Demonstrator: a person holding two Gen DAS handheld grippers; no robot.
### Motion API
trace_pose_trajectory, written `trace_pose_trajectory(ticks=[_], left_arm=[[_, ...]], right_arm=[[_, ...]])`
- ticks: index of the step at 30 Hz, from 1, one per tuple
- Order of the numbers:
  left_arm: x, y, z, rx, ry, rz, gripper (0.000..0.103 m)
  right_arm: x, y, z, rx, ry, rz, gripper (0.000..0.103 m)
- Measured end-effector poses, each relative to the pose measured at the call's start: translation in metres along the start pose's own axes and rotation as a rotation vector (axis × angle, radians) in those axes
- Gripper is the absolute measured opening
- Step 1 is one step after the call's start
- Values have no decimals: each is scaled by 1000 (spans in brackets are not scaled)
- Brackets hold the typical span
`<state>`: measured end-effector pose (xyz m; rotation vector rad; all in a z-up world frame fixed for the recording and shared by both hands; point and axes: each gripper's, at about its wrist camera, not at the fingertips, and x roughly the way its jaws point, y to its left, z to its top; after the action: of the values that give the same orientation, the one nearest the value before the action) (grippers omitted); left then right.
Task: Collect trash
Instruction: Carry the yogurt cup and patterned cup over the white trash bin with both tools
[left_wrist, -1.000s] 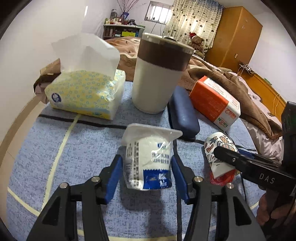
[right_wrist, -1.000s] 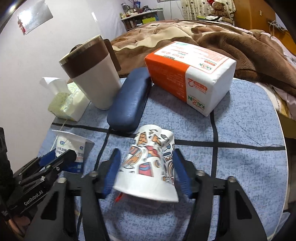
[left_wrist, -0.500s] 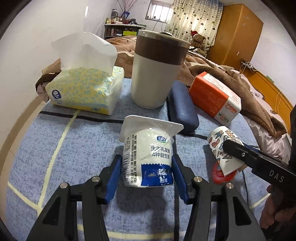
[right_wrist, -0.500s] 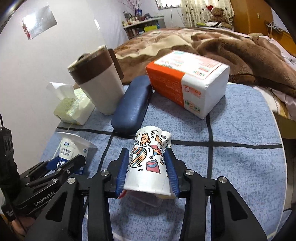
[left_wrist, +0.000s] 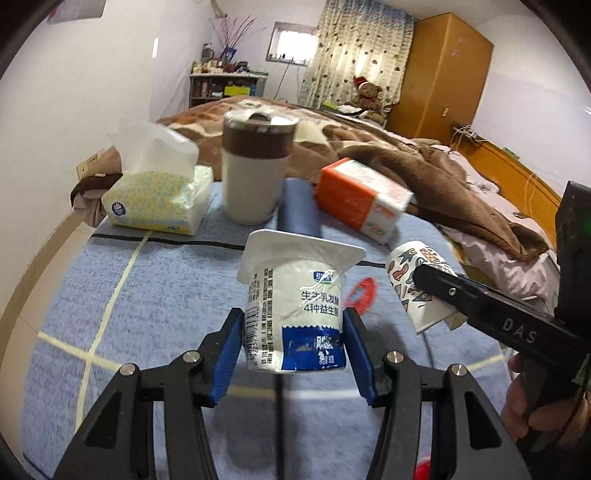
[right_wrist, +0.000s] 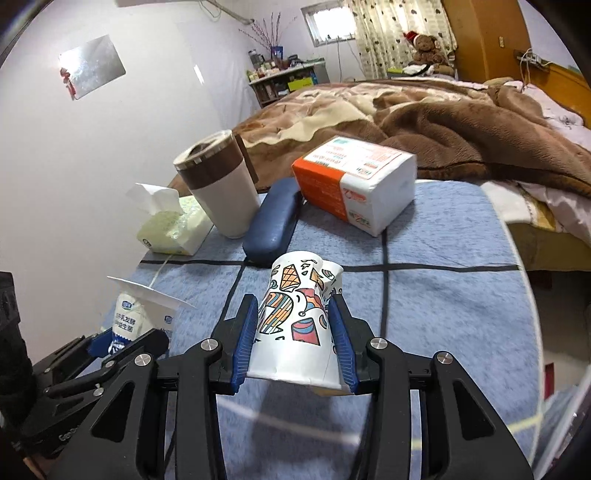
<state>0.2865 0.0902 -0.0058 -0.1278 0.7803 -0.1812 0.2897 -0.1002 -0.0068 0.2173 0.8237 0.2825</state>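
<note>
My left gripper is shut on a white and blue yogurt cup, which hangs upside down above the blue cloth-covered table, its square rim pointing away from me. My right gripper is shut on a crumpled patterned paper cup, also lifted clear of the table. The paper cup and the right gripper's black fingers show at the right of the left wrist view. The yogurt cup shows at the lower left of the right wrist view. A red scrap lies on the cloth between them.
At the table's far side stand a yellow tissue pack, a white and brown tumbler, a dark blue case and an orange and white napkin pack. A bed with a brown blanket lies beyond. A hand holds the right gripper.
The right gripper's fingers closed onto the paper cup, squeezing it. Both grippers then rose and drew back from the table with their cups; a red scrap was uncovered on the cloth.
</note>
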Motion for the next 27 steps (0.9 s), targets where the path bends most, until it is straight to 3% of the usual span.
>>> trace_pose_trajectory(ticks=[19, 27], left_arm=[[-84, -78, -33, 106, -102, -62, 56], [-105, -120, -49, 170, -134, -130, 56]], right_arm=[[-124, -42, -43, 33, -181, -78, 41], [-163, -63, -63, 57, -249, -155, 41]])
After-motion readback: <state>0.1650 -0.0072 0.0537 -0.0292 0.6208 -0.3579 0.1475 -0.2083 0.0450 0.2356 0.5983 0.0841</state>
